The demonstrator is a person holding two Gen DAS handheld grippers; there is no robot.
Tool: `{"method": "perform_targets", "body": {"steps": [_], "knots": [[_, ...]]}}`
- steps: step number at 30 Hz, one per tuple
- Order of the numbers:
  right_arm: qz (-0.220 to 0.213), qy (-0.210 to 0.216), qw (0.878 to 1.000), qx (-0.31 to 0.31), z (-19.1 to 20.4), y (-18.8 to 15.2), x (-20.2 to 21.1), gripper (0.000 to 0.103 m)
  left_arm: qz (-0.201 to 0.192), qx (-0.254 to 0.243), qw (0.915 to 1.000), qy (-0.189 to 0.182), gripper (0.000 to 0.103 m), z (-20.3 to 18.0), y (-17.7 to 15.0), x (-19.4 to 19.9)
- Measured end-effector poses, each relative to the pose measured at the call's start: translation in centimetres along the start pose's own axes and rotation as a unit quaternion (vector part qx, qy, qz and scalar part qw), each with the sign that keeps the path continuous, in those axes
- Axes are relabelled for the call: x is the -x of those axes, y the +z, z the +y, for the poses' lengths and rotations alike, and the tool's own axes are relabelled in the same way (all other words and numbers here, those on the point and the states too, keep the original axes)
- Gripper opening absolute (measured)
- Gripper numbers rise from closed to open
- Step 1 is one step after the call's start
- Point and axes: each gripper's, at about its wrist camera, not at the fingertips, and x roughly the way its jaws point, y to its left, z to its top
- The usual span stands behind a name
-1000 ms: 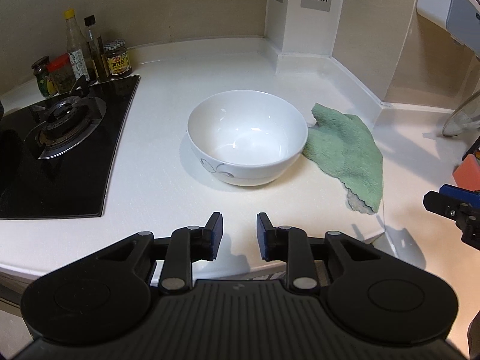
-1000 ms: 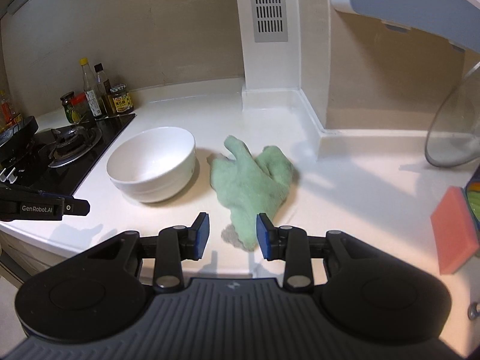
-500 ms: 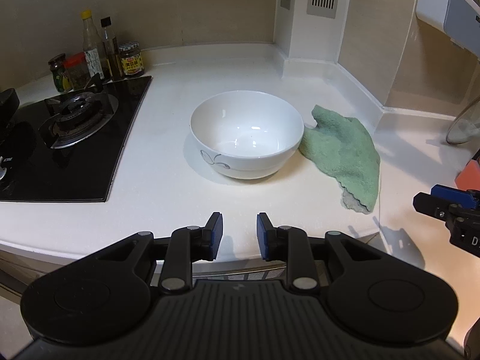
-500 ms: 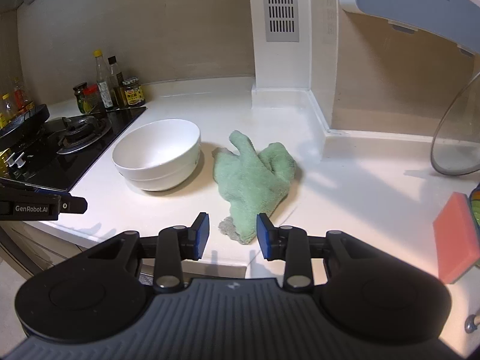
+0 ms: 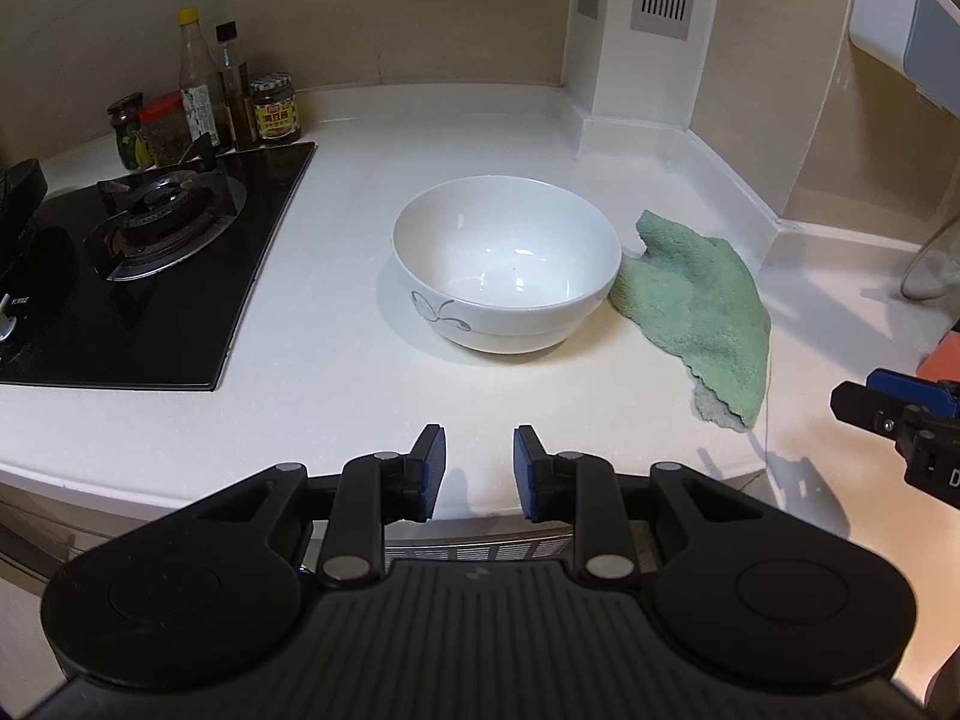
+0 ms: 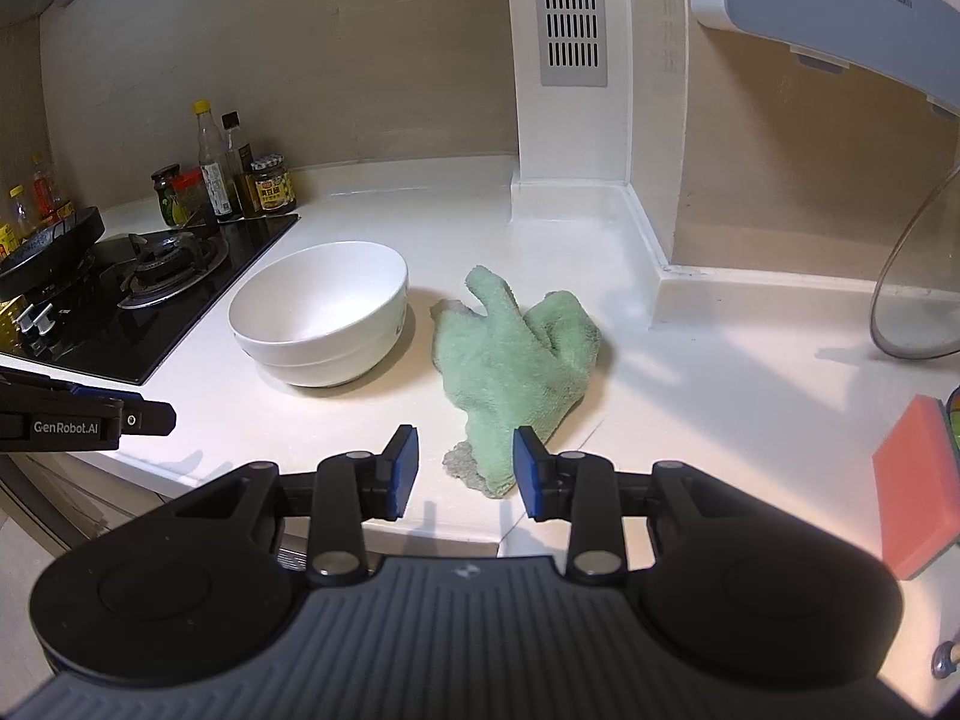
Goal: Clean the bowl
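lining up — the cloth (image 6: 510, 372) lies straight ahead of the right gripper (image 6: 461, 471), nearer than the left gripper (image 5: 477, 471). both sets of jaws hang open, empty — bowl (image 5: 507, 261) untouched.

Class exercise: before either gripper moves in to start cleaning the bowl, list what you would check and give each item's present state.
1. Bowl upright on the counter: ok.
2. Cloth free, beside the bowl: ok.
3. Right gripper open, empty, near the cloth: ok.
4. Left gripper open, empty, facing the bowl: ok.
5. Cloth damp: cannot tell.
6. Bowl interior dirty: cannot tell.
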Motion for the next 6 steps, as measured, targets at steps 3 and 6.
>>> {"method": "perform_targets", "body": {"steps": [3,6], "knots": [[0.001,0.0,1.0,0.001,0.16,-0.01,-0.04,0.029,-0.001,0.007,1.0,-0.002,0.031,0.39,0.03,0.05],[0.002,0.0,1.0,0.002,0.17,0.02,-0.08,0.029,-0.001,0.004,1.0,-0.005,0.031,0.65,0.04,0.02]]}}
